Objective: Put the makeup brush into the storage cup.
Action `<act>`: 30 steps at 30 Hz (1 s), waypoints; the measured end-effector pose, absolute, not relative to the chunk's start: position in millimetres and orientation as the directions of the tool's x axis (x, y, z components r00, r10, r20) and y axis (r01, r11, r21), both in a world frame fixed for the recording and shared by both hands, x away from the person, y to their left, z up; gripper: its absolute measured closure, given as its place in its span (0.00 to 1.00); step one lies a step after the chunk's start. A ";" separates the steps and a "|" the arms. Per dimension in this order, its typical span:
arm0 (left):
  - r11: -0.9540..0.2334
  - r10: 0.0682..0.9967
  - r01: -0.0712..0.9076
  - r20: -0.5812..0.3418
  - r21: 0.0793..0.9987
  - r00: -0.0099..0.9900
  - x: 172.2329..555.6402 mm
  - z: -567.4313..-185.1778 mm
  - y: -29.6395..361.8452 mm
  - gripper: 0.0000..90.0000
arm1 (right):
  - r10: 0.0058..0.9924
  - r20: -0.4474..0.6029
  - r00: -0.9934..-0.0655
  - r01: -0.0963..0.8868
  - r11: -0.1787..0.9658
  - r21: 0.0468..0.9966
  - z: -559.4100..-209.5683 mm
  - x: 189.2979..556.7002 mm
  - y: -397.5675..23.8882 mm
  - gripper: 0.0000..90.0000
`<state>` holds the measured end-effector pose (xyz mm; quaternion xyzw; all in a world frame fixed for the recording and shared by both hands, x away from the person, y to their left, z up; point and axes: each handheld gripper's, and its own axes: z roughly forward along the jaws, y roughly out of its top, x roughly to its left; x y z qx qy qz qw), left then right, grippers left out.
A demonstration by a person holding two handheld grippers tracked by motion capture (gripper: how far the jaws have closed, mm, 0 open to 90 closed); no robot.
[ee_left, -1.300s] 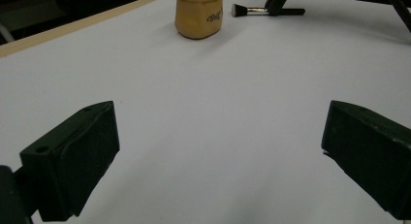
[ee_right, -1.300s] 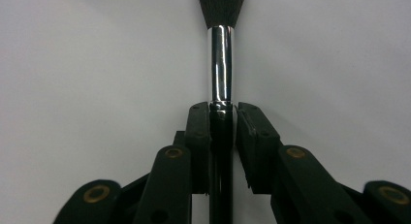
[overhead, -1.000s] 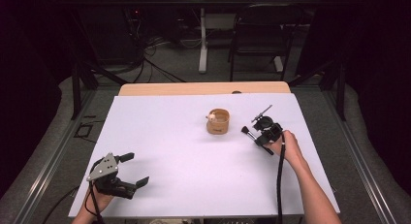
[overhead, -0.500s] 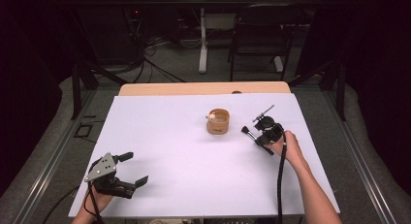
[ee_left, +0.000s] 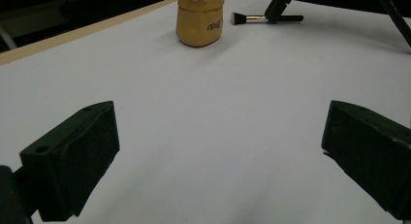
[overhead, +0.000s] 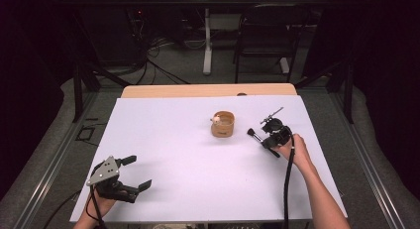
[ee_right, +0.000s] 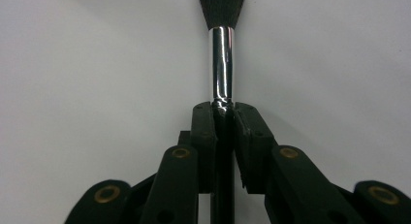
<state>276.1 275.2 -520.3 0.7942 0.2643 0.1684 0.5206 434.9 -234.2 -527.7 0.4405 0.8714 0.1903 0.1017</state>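
Observation:
A black makeup brush (overhead: pixel 253 134) with a shiny metal ferrule (ee_right: pixel 221 64) lies low over the white sheet, bristles pointing toward the table's middle. My right gripper (overhead: pixel 266 141) is shut on its handle just behind the ferrule, and in the right gripper view (ee_right: pixel 224 112) both pads press the black handle. A tan cup (overhead: pixel 223 125) stands upright just left of the brush, with a small white thing (overhead: pixel 215 120) at its rim. My left gripper (overhead: pixel 139 172) rests open near the front left corner, its jaws (ee_left: pixel 220 161) wide apart and empty, facing the cup (ee_left: pixel 199 20) and the brush (ee_left: pixel 264 18).
A white sheet (overhead: pixel 198 154) covers the table, with a strip of bare wood (overhead: pixel 208 90) along the far edge. Beyond the table stand a chair (overhead: pixel 262 45), a desk leg and cables on the dark floor.

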 end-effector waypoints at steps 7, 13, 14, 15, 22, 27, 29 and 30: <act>-0.322 0.595 0.249 -0.009 0.913 0.804 276.2 -520.7 274.7 0.00 | 0.814 0.003 -0.581 0.730 0.520 0.444 -524.2 433.2 -238.8 0.88; -0.326 0.594 0.248 -0.006 0.912 0.805 276.1 -520.2 275.0 0.00 | 0.824 0.016 -0.567 0.729 0.492 0.476 -519.4 431.8 -244.8 0.88; -0.326 0.593 0.248 -0.007 0.912 0.805 276.1 -520.2 275.1 0.00 | 0.826 0.016 -0.563 0.729 0.488 0.481 -519.1 431.4 -245.4 0.88; -0.326 0.593 0.246 -0.006 0.913 0.805 276.2 -520.2 275.3 0.00 | 0.825 0.013 -0.565 0.725 0.489 0.484 -518.4 431.0 -246.3 0.88; -0.327 0.595 0.247 -0.005 0.912 0.804 276.0 -520.2 275.0 0.00 | 0.843 -0.009 -0.538 0.703 0.454 0.548 -512.0 424.9 -251.1 0.88; -0.324 0.595 0.249 -0.007 0.913 0.803 276.1 -520.6 274.4 0.00 | 0.854 -0.003 -0.520 0.688 0.421 0.591 -507.6 419.9 -255.5 0.88; -0.324 0.597 0.251 -0.009 0.912 0.802 276.4 -520.8 274.4 0.00 | 0.859 0.001 -0.512 0.685 0.408 0.603 -506.8 418.6 -256.1 0.88; -0.326 0.596 0.253 -0.009 0.911 0.803 276.7 -520.8 274.6 0.00 | 0.859 0.004 -0.513 0.683 0.405 0.608 -506.5 418.2 -256.8 0.88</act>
